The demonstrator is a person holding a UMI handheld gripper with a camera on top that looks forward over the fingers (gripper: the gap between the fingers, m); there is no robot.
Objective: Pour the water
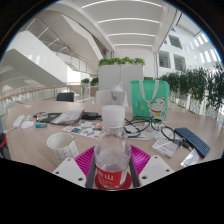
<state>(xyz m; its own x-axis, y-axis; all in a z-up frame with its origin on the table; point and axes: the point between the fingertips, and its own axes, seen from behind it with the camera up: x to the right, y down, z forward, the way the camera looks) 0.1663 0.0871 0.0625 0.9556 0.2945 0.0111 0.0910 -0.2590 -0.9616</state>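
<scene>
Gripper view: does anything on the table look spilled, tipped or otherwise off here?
Nothing looks spilled or tipped. The water bottle stands upright with its cap on, held between the claw fingers. The paper cup beside it is upright. Papers and cables lie scattered across the table, merely cluttered.

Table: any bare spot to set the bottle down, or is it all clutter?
The tool has the bottle between its pads. The table is bare beyond the white cup, short of the papers. Straight ahead and beside the green bag it is crowded: cables, small items, a dark flat object.
</scene>
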